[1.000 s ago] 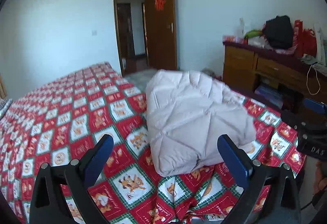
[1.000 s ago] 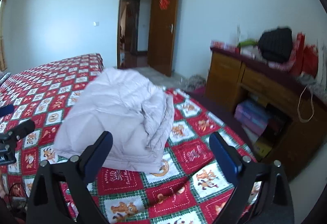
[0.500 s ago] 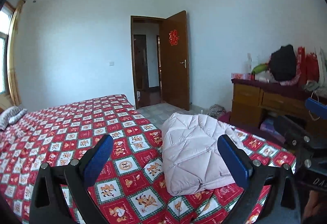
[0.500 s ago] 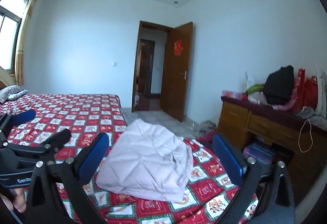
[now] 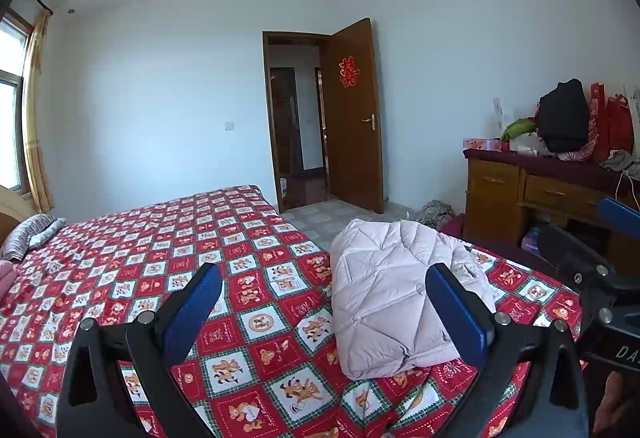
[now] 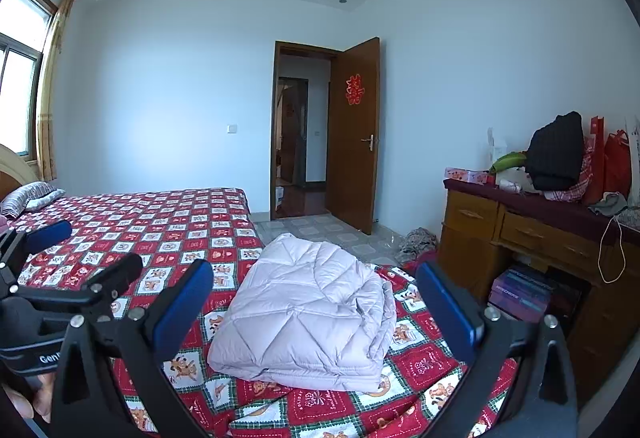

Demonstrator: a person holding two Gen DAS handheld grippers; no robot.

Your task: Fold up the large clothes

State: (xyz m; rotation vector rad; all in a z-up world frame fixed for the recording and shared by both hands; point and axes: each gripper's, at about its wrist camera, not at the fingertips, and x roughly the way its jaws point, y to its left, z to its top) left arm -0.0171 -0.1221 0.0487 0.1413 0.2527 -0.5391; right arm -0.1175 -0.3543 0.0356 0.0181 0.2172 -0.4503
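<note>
Both tools, left tool [image 5: 322, 312] and right tool [image 6: 314, 308], gape empty; your folded jacket [image 6: 308, 316] lies ahead near the bed's [image 5: 160, 238] foot corner, between them.

Pale coat on a red patchwork bed

The quilted coat [image 6: 308, 310] was pale lilac-white; the bedspread [image 5: 168, 250] showed red and white squares with cartoon bears, edged green. The door [image 6: 354, 134] was brown with a red emblem; both grippers' pads [image 5: 192, 314] were blue.

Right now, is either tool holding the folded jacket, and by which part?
Nothing is held. The left tool and right tool both stand open, clear of the folded quilted jacket lying on the bed.
</note>
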